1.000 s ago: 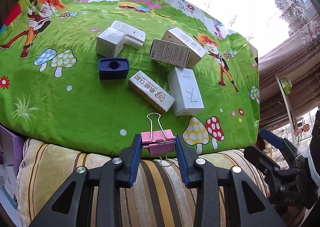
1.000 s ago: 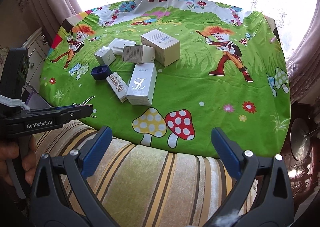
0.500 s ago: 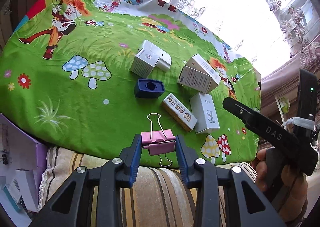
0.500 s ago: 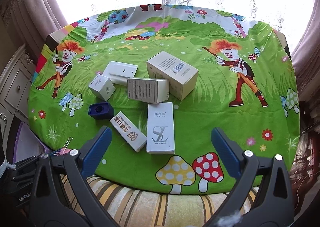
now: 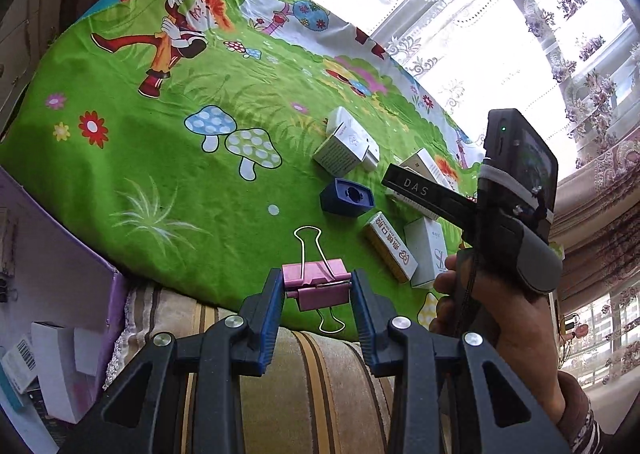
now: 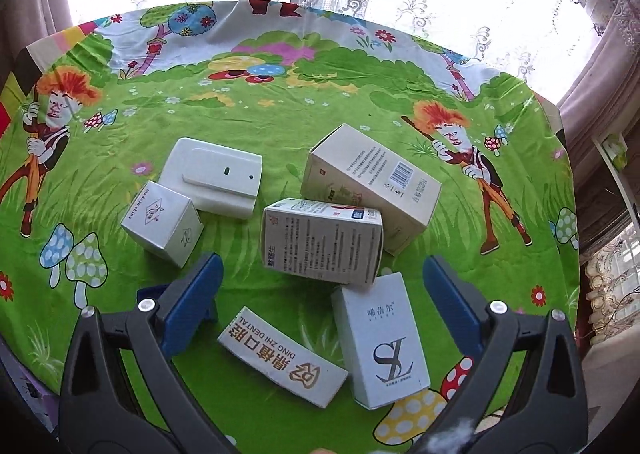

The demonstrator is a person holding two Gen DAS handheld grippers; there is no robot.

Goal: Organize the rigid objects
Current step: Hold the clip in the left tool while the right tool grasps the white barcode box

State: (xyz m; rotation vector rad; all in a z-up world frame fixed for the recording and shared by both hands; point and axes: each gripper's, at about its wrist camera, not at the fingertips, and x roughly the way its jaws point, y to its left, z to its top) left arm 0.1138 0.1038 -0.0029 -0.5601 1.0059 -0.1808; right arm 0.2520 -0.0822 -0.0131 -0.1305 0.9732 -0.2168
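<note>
Surface: green cartoon cloth, boxes clustered.
L gripper: clamped on pink binder clip.
R gripper: wide apart, holding nothing, above SL box.

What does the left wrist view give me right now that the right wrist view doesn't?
Only the left wrist view shows the left gripper shut on the pink binder clip, plus the hand carrying the other tool. Only the right wrist view shows the right gripper open above the boxes, and the barcoded box in full. Both show the green tablecloth, the dental box, the SL box and the small white cube box.
</note>
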